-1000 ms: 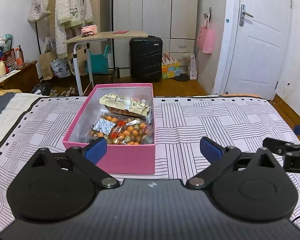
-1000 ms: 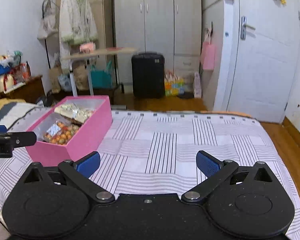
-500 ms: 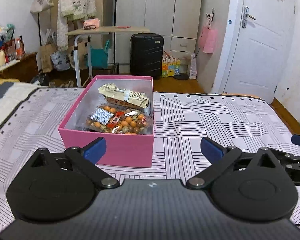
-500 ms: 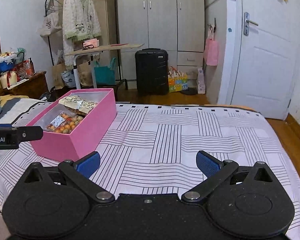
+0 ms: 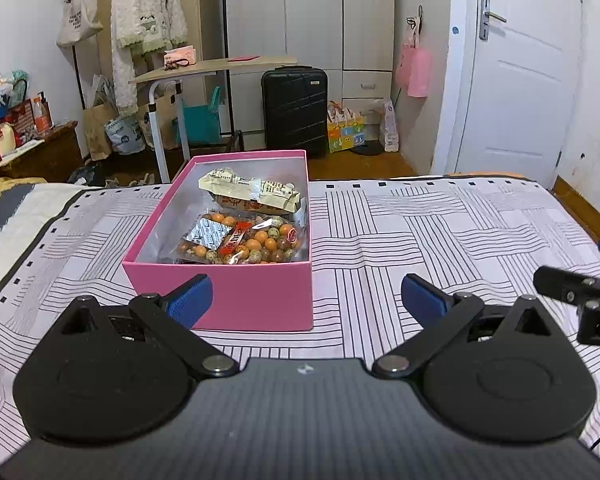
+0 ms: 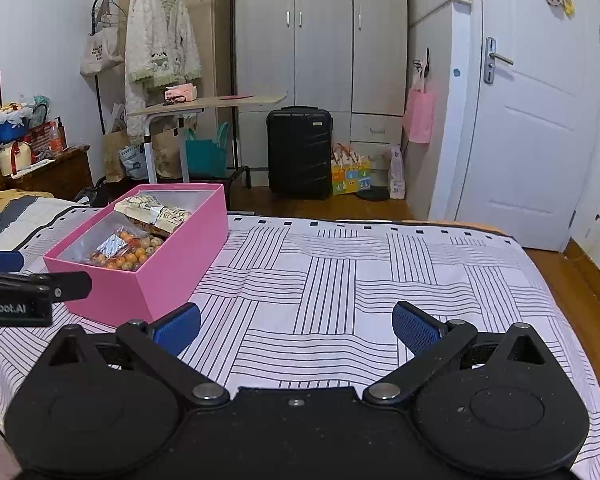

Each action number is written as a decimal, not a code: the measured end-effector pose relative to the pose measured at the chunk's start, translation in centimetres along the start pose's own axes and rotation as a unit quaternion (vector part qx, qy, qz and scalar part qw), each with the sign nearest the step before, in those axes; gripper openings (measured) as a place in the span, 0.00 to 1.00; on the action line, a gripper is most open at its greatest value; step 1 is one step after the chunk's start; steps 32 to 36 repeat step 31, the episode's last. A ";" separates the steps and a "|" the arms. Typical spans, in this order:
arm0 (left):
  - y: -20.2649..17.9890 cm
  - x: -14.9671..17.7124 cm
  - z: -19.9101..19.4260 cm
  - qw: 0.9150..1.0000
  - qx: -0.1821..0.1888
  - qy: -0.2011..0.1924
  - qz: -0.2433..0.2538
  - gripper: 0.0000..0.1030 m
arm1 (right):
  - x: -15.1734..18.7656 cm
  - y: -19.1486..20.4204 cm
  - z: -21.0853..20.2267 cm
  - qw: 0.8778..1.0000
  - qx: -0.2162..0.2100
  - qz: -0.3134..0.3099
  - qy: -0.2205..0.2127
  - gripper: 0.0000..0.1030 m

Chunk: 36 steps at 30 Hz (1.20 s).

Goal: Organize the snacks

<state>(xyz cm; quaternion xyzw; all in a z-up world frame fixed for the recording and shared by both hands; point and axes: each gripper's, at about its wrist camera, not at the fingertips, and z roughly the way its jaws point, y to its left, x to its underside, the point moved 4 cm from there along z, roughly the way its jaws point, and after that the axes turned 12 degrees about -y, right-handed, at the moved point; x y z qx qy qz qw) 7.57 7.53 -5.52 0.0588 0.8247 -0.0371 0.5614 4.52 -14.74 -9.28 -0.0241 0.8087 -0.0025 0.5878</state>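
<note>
Pink box (image 5: pixel 236 296) sits on the striped bedsheet (image 5: pixel 420 232), toward the left side of the bed, open top. Inside: a clear bag of round orange and speckled snacks (image 5: pixel 248 242) at the near end, a long pale wrapped packet (image 5: pixel 252 194) lying across the far end. Both are fully inside the walls.

Change over the last second: both cameras have risen and pulled back a bit, so the box now shows lower and more complete in the left view, and more of the room shows above it. Box and contents haven't moved. No loose snack shows on the sheet, so the task looks about done, and the pull-back is likely a retreat.

Left gripper (image 5: pixel 306 300): blue fingers spread wide, nothing between them, hanging just in front of the box's near wall. Right gripper (image 6: pixel 296 322): fingers also wide apart, empty, over bare sheet to the right of the box (image 6: pixel 168 264).

Hard to see: the box floor under the bags, anything along its near inside wall, and the packet print is unreadable. The bed near the person is blocked by the gripper bodies. In each view, the other gripper is cut by the frame edge.
</note>
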 end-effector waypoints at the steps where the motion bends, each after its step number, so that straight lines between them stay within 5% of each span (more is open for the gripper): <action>1: -0.1 0.1 0.0 1.000 -0.002 0.000 0.003 0.99 | 0.0 0.0 0.0 1.000 0.001 -0.001 -0.001 1.00; 36: -0.2 0.5 0.3 1.000 -0.003 0.010 0.002 0.99 | 0.5 -0.6 0.8 1.000 0.008 0.012 0.024 1.00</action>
